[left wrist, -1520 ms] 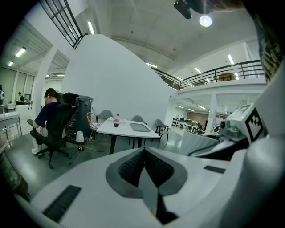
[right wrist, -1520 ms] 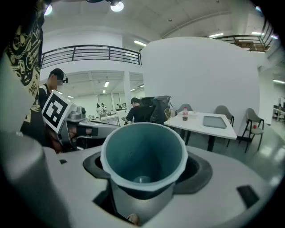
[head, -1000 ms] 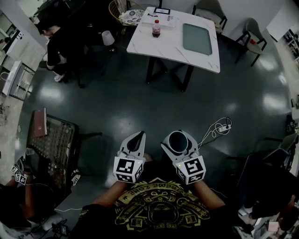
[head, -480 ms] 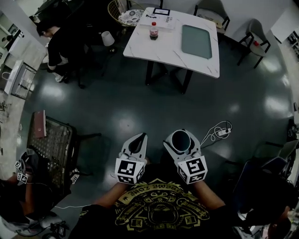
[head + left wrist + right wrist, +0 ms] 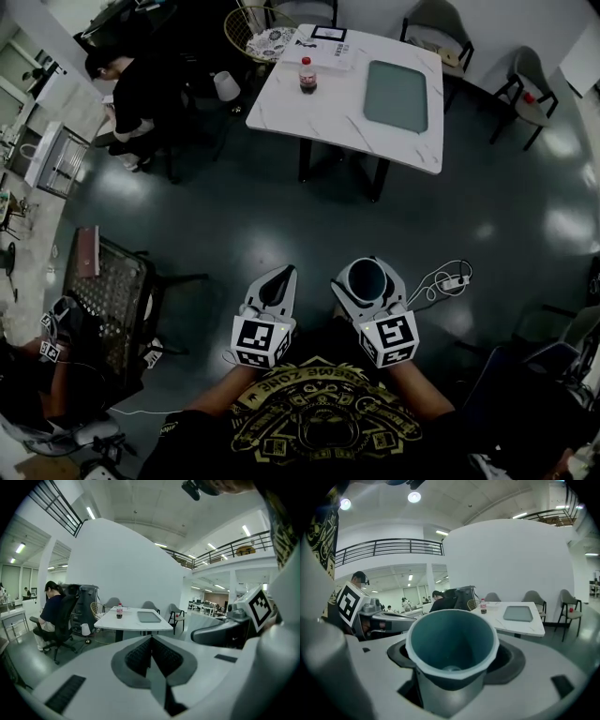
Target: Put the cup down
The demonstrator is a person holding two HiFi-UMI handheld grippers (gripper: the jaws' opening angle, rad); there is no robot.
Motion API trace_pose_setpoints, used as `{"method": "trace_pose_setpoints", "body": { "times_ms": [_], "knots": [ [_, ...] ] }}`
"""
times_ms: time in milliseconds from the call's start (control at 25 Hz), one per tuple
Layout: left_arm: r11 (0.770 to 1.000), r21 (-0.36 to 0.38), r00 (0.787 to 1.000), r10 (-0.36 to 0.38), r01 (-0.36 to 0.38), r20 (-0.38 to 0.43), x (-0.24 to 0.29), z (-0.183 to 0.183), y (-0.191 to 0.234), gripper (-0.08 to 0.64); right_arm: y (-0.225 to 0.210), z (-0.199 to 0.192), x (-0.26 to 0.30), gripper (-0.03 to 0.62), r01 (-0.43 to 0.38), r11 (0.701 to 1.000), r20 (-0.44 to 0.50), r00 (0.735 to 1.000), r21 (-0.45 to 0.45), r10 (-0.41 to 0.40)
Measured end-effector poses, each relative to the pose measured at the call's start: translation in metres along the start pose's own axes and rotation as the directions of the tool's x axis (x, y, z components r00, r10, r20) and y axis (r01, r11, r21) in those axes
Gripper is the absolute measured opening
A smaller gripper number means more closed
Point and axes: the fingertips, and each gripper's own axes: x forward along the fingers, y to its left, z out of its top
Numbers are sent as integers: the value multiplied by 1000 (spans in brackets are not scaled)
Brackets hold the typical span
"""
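While right tongs [image 5: 365,269] clasp cup [image 5: 451,641], left tongs [image 5: 278,276] closed, both pointing forward

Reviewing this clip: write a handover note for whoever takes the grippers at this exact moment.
Left gripper: jaws together, nothing between them, held level beside the right one.
Right gripper: jaws closed on the cup, which is upright with its mouth up.
Surroundings: the white table stands ahead across the dark floor, carrying a bottle and a grey tray; part of its top is bare.
Done: the cup is in hand, off any surface.
Left: bring it to a surface, probably that table, set it down upright and open the jaws.
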Motion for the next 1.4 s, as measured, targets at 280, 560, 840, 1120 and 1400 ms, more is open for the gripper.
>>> {"method": "trace_pose_setpoints", "body": {
  "times_ms": [280,560,840,1120,1400],
  "knots": [
    [998,49,1000,-26,27,-15,38,12,-29,11,-42,9,-11,376,24,1000,50,998,-10,-24],
    [995,76,998,-61,61,5,65,24,-56,11,-71,15,-22,376,56,998,72,996,-4,-55],
    [994,75,997,-76,76,-8,77,23,-66,11,-84,9,-29,376,65,998,73,995,3,-65],
    [991,63,993,-116,116,-16,93,21,-63,11,-90,8,-21,376,94,996,54,994,2,-94],
    [980,60,982,-190,191,-20,136,33,-52,11,-116,17,-1,376,175,984,36,984,9,-176]
  ]
}}
